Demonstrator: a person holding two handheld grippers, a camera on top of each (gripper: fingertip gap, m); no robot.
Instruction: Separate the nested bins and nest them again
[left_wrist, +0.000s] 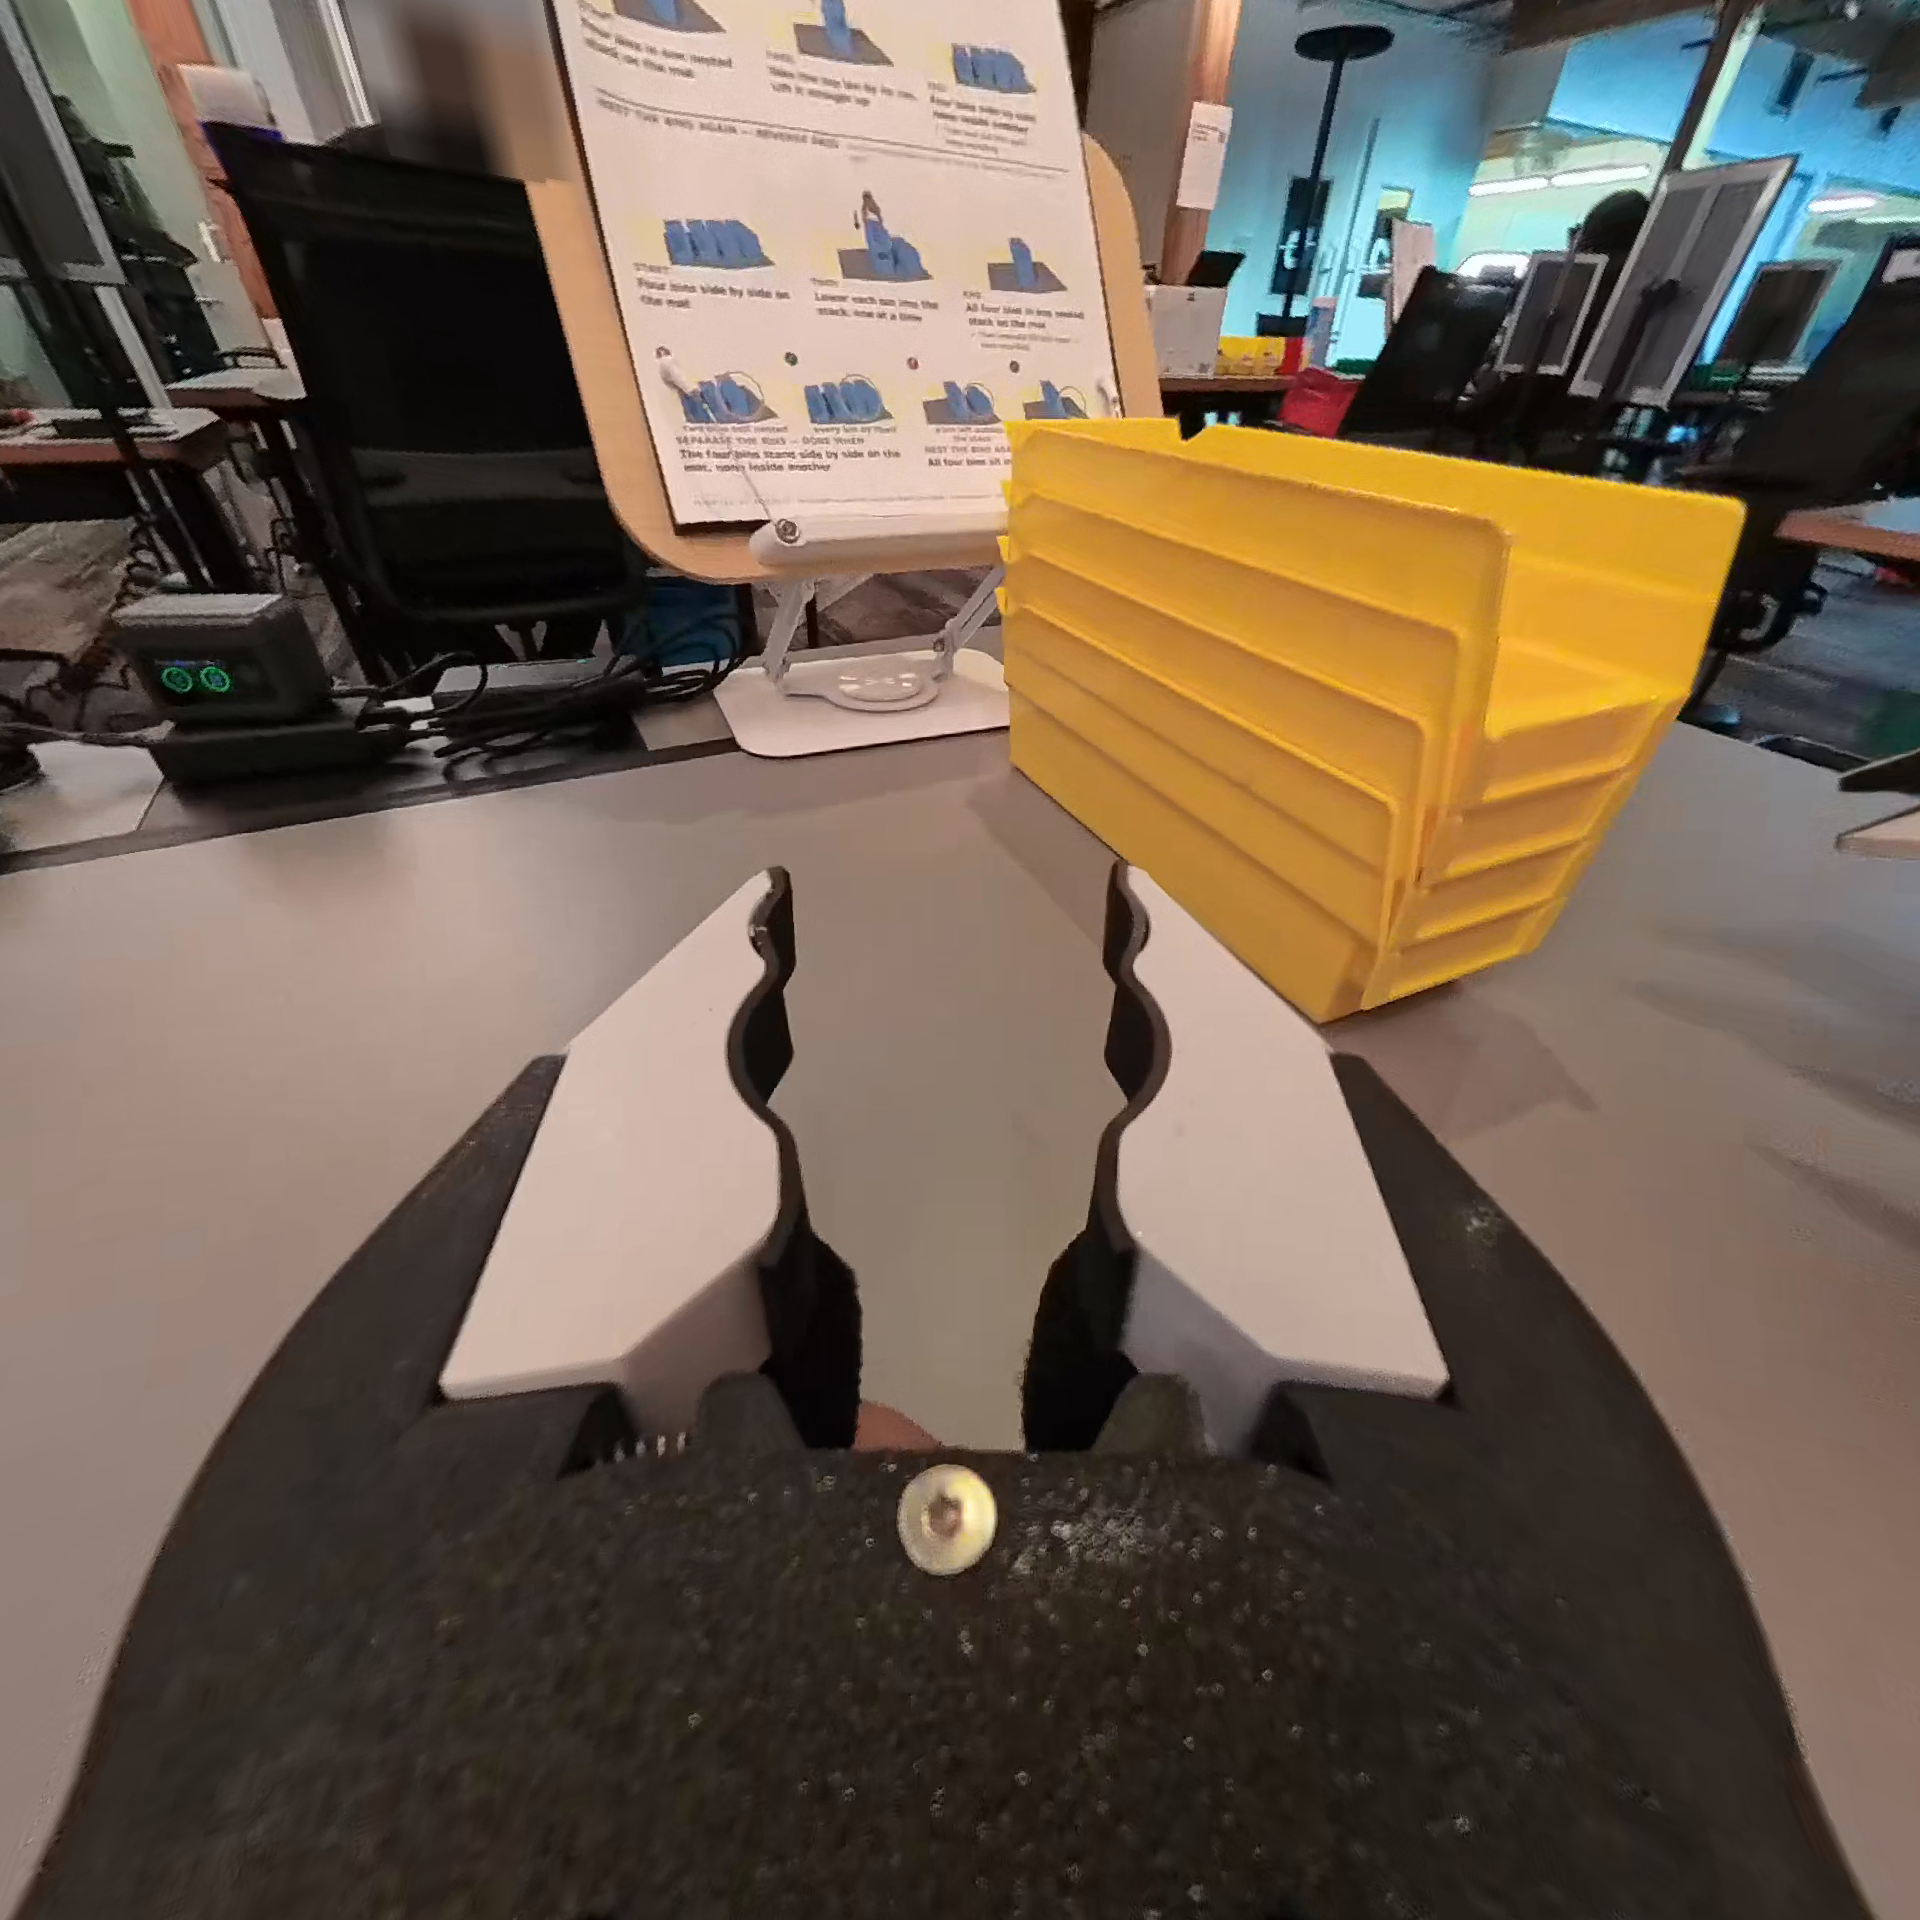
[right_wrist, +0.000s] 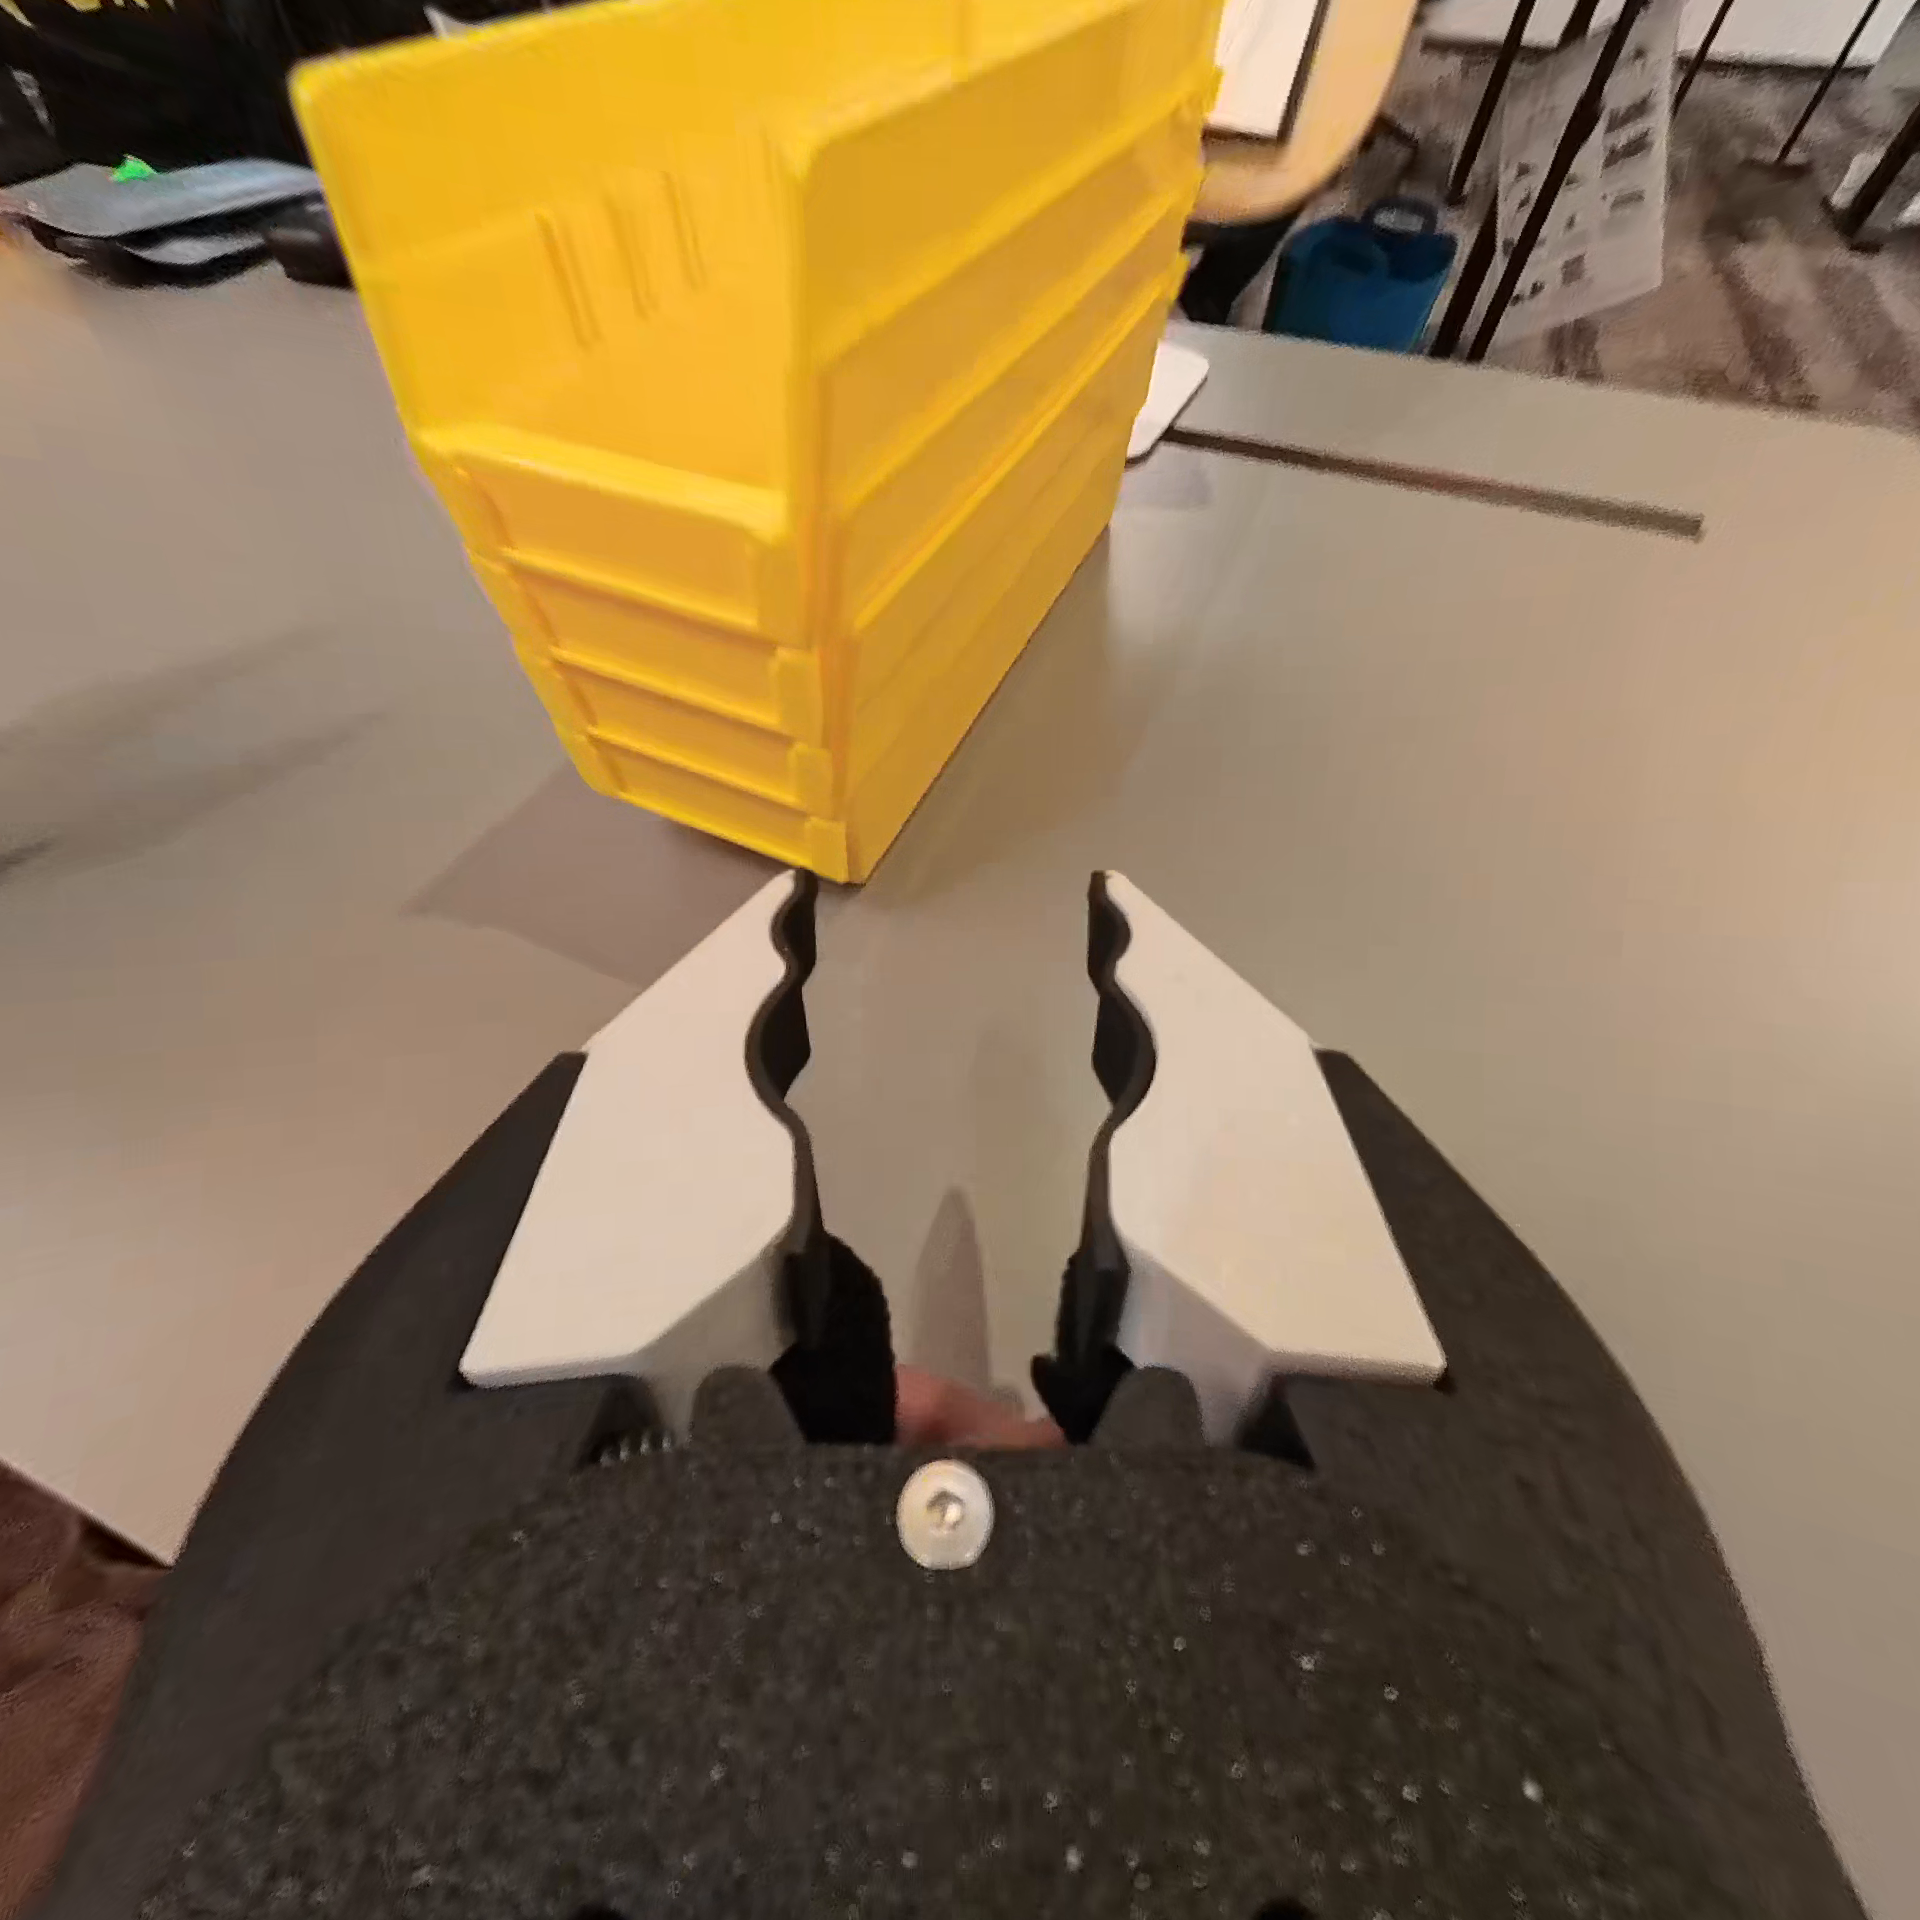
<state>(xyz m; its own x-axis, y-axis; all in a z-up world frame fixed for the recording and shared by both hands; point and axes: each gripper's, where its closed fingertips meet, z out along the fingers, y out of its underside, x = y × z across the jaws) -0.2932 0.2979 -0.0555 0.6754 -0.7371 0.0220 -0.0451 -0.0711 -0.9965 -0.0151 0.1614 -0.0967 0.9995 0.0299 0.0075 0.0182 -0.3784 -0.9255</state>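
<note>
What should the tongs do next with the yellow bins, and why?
Probably move the right tongs up to the top bin's rim and pinch it. The yellow bins are nested in one stack on the table, and both the right and the left tongs are open and empty.

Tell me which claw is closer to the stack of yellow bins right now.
Right. The right claw is open with its tips almost at the near bottom corner of the yellow bin stack. The left claw, also open, sits farther back, the stack ahead to its right.
</note>
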